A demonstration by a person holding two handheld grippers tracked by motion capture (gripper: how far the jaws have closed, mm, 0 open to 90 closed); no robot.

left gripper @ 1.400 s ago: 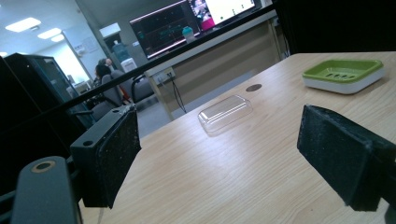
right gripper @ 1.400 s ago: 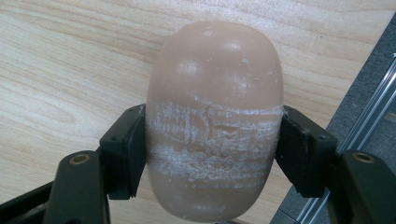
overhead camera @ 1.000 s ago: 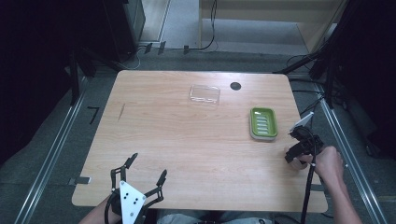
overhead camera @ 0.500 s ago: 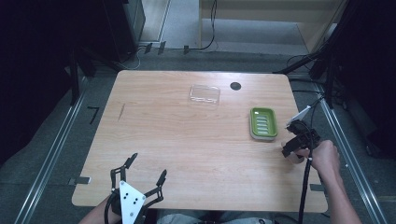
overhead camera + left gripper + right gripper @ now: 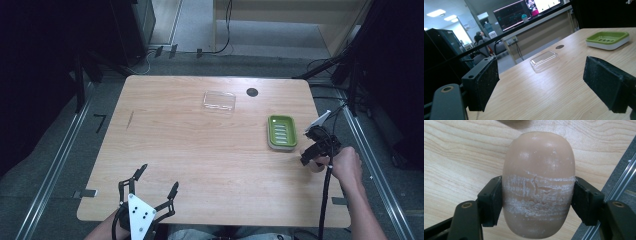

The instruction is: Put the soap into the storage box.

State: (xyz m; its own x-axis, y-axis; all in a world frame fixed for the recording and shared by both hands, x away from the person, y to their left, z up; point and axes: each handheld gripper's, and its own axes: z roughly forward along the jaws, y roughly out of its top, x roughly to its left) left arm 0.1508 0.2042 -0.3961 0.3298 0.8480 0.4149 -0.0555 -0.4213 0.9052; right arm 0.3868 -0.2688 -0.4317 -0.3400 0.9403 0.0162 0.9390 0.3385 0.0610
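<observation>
Right gripper view: soap bar [image 5: 538, 185] clamped between jaws, pads pressing both sides.

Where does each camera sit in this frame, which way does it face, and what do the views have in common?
High view: above the person's side, looking forward and down on the wooden table; both forearms, the left gripper and the right gripper show.
Left gripper view: rides the left gripper, facing level across the table between open jaws.
Right gripper view: rides the right gripper, facing down at the tan soap bar clamped in its jaws.
Shared: the high and left gripper views both show the green soap dish and the clear lid.
</observation>
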